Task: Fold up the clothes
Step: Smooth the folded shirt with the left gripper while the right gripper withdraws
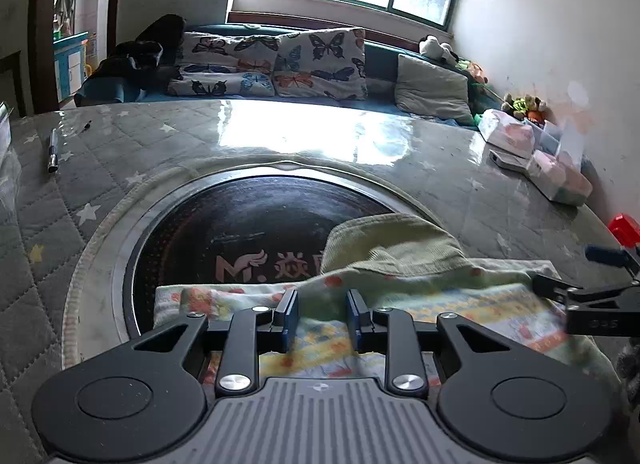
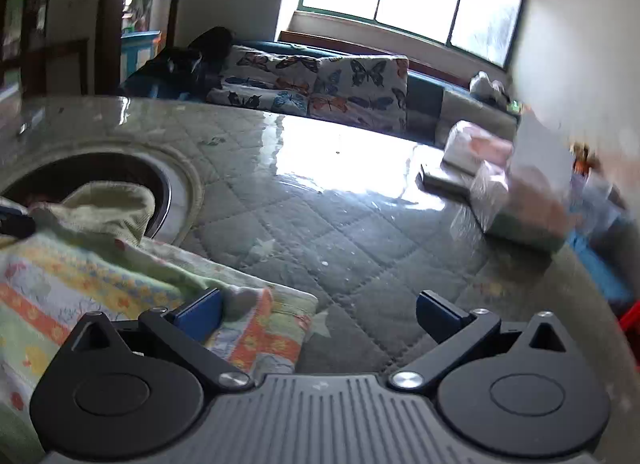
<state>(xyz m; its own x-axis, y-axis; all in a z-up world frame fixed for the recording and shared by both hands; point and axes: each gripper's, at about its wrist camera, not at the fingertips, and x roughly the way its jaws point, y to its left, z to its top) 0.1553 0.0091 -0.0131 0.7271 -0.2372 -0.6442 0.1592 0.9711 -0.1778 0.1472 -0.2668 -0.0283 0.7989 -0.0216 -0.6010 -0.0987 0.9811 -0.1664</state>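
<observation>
A small garment with a green, yellow and orange flower print (image 1: 440,304) lies partly folded on the table, its plain green part (image 1: 384,240) bunched over the dark round hotplate. My left gripper (image 1: 322,314) sits over the garment's near edge, its jaws a narrow gap apart with cloth between them, not clamped. My right gripper (image 2: 320,314) is wide open at the garment's right corner (image 2: 264,328), the left fingertip (image 2: 202,314) touching the cloth. The right gripper also shows at the right edge of the left wrist view (image 1: 592,304).
The table has a grey quilted star cover (image 2: 340,232) under clear plastic, with a round inset hotplate (image 1: 248,232). A pen (image 1: 53,151) lies far left. Wrapped tissue packs and boxes (image 1: 536,159) stand at the right. A red object (image 1: 624,227) is at the right edge. A sofa with butterfly cushions (image 1: 280,63) is behind.
</observation>
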